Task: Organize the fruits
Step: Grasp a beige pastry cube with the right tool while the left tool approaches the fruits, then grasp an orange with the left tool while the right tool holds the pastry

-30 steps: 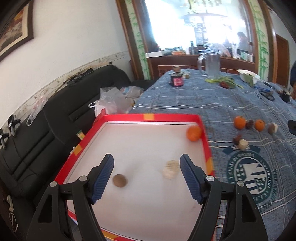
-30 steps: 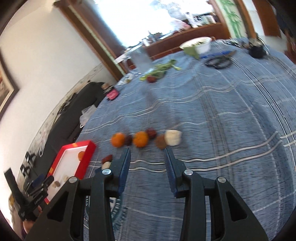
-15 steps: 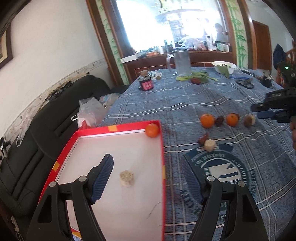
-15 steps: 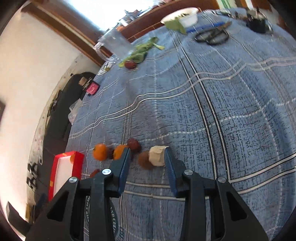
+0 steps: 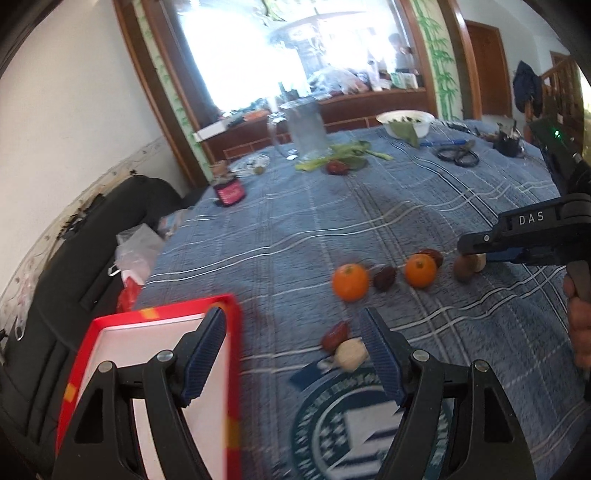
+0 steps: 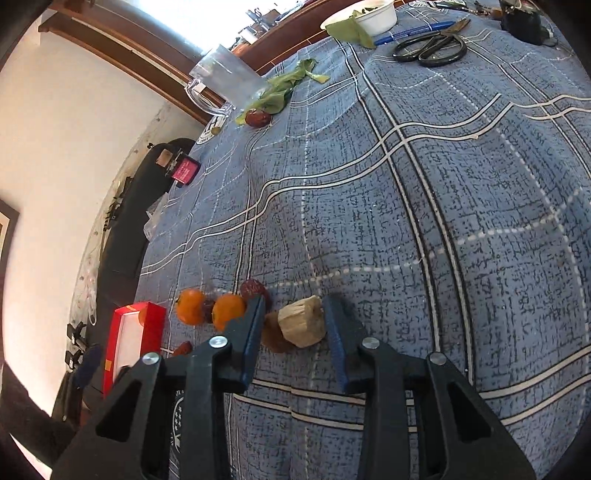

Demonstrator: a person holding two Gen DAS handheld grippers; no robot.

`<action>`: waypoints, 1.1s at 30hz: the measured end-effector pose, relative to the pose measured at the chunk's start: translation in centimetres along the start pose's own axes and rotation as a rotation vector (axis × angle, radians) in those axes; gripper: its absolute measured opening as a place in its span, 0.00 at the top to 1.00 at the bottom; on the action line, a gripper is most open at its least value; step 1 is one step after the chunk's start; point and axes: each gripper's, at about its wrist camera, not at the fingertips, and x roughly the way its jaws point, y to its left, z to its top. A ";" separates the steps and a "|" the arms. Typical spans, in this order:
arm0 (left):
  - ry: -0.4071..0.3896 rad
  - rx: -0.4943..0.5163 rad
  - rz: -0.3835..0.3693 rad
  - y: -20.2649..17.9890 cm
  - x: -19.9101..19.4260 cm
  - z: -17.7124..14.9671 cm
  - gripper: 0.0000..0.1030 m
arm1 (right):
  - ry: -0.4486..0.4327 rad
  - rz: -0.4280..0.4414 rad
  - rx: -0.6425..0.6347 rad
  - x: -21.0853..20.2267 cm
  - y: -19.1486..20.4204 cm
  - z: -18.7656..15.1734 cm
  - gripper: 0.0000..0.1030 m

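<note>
Left gripper (image 5: 293,350) spread wide, nothing between its jaws, held above the blue plaid tablecloth (image 5: 295,229); the red-rimmed tray (image 5: 155,314) lies under and behind its left finger, with an orange tape mark on the rim. Just inside its right finger sit a pale peeled chunk (image 5: 351,355) and a red date (image 5: 335,335), touching each other. Ahead of it a row: orange (image 5: 350,281), dark date (image 5: 385,277), second orange (image 5: 420,270), another red date behind that one. Right gripper (image 6: 293,321) open, jaws straddling a beige chunk (image 6: 303,326) without visibly touching it; a brown round fruit (image 6: 273,332) rests against the chunk by the left finger. Far ahead of it: clear pitcher (image 6: 225,81), green leaves (image 6: 284,88), white bowl (image 6: 369,16), scissors (image 6: 430,46)
</note>
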 end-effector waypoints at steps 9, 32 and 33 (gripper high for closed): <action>0.016 0.111 -0.106 -3.6 2.9 2.8 0.29 | -0.042 0.004 0.058 -1.4 -1.0 0.4 0.76; 0.102 0.246 -0.378 -8.4 6.3 3.0 0.73 | -0.050 0.040 0.100 -2.0 -1.3 0.6 0.76; 0.101 0.235 -0.380 -8.3 6.2 2.9 0.73 | -0.050 0.042 0.096 -2.0 -1.3 0.6 0.76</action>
